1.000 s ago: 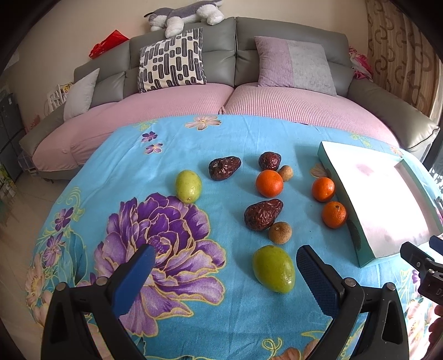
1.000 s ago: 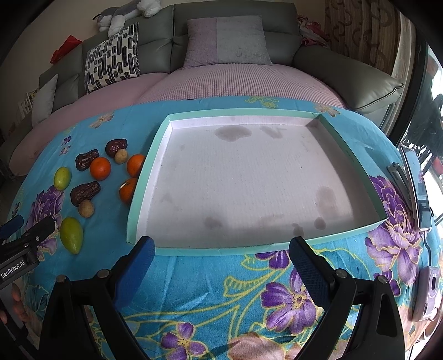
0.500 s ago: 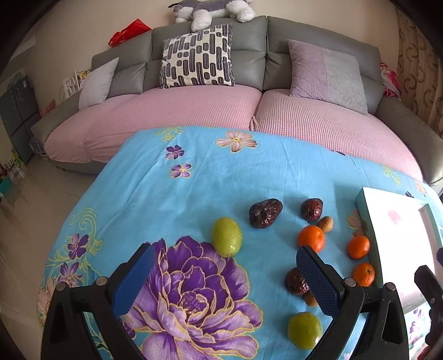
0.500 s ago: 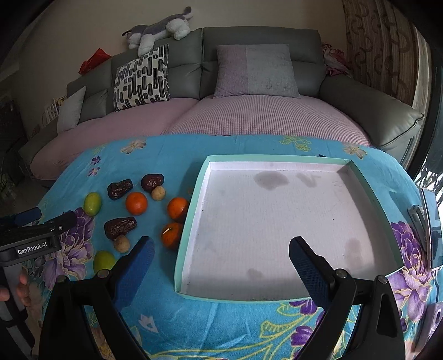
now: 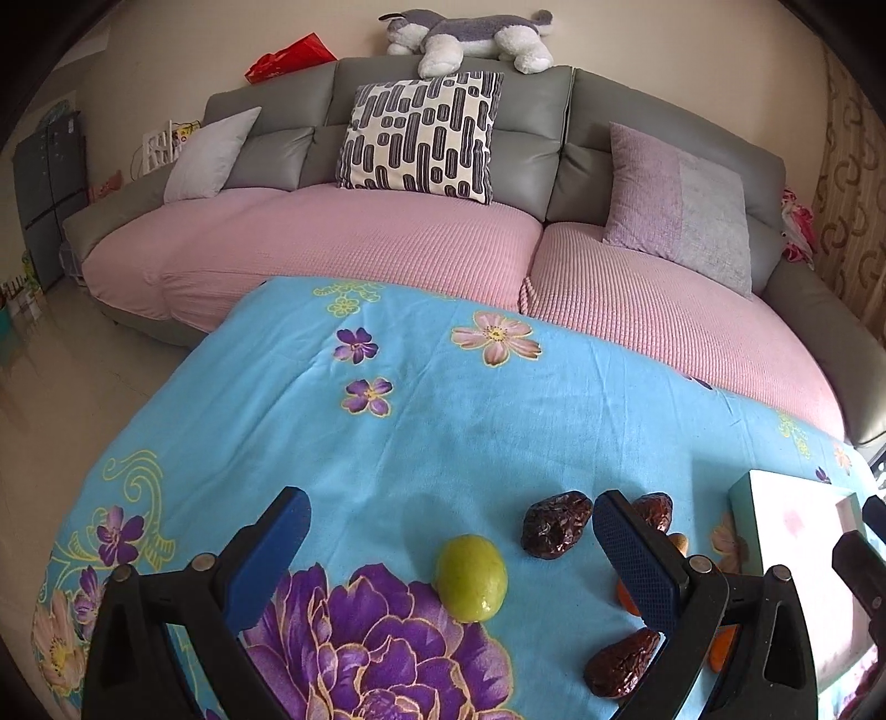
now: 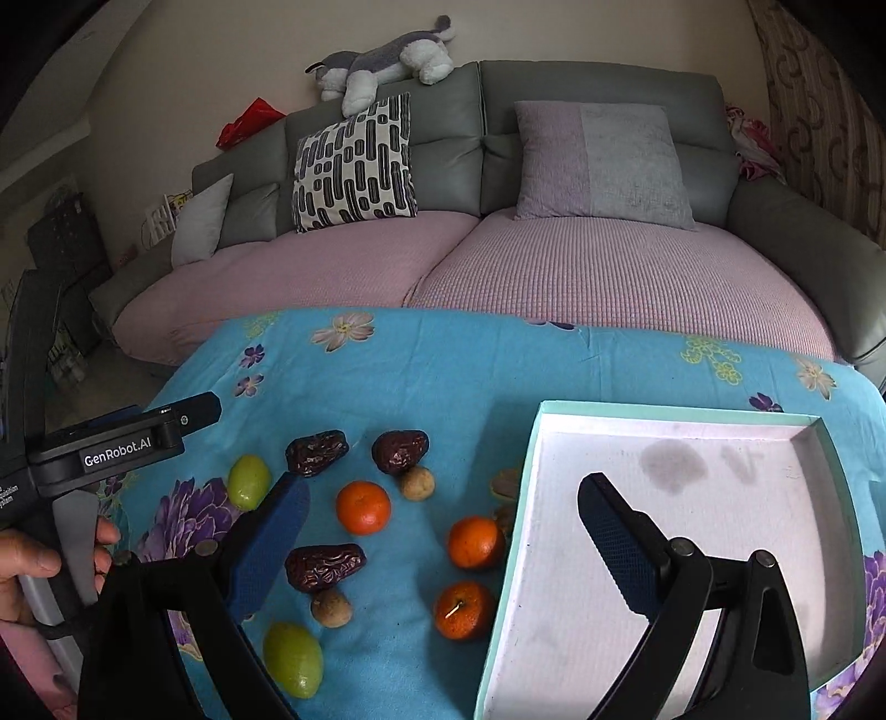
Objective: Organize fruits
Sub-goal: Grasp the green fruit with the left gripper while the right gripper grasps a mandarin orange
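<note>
Behind the far edge of the blue flowered cloth (image 5: pixel 443 421) stands a grey sofa (image 5: pixel 609 105) with pink seat covers (image 5: pixel 343 238), a black-and-white patterned cushion (image 5: pixel 421 135), and a plush dog (image 5: pixel 465 36) on top.

The left gripper (image 5: pixel 448 545) is hanging wide open above the blue floral tablecloth (image 5: pixel 443 421), a round green fruit (image 5: pixel 471 577) and a wrinkled dark-red date (image 5: pixel 555 531) lying between its blue-padded fingers (image 5: pixel 266 554).

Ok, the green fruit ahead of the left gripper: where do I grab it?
Probably across the middle of the green fruit, from above. It is a smooth egg shape lying alone on the cloth, and the open left gripper already frames it.
</note>
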`<state>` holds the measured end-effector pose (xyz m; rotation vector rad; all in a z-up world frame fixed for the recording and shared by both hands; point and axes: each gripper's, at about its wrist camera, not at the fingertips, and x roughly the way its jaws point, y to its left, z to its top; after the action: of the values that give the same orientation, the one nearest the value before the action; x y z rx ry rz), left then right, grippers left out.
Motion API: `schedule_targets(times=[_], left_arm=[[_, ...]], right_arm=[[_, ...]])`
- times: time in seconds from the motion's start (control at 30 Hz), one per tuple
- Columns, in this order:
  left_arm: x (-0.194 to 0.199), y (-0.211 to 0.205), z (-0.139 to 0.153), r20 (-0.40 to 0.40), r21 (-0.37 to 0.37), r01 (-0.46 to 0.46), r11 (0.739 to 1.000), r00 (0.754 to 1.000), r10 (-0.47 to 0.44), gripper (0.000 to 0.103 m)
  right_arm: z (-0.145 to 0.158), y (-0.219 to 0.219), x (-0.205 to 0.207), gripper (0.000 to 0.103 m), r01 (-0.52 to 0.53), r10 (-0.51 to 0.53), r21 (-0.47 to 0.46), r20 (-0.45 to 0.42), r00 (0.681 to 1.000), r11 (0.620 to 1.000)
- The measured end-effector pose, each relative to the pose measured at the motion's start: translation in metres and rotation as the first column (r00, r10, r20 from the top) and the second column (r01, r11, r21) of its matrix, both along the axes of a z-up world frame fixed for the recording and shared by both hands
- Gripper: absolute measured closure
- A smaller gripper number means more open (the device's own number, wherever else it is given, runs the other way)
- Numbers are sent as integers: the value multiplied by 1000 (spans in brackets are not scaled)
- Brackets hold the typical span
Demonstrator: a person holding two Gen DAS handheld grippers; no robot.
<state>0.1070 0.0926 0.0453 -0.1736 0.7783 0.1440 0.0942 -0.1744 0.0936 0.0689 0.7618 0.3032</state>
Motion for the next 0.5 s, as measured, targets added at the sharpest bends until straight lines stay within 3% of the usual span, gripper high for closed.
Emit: schedule_targets(times=[0.13,0.27,0.33,0.4,0.5], left_arm=[[1,9,-7,25,-14,-19,1000,1000,19,0],[6,8,-20,-28,-34,21,999,999,-22,0],[9,4,-26,-59,-13,26,1000,998,-26,0],[10,-1,-31,-79,18,30,999,996,-28,0],[12,-4,-39,-104,12,33,999,994,-31,0]], right_arm=[[9,1,10,5,-24,24,5,28,999,1000],[4,-1,18,6,-22,22,10,20,1000,1000],[-5,2,20,12,-39,39,-13,-11,999,999],[-16,7,22,32,-56,54,-43,-46,998,998],[-31,16,23,40,-88,81,-79,-89,993,993]])
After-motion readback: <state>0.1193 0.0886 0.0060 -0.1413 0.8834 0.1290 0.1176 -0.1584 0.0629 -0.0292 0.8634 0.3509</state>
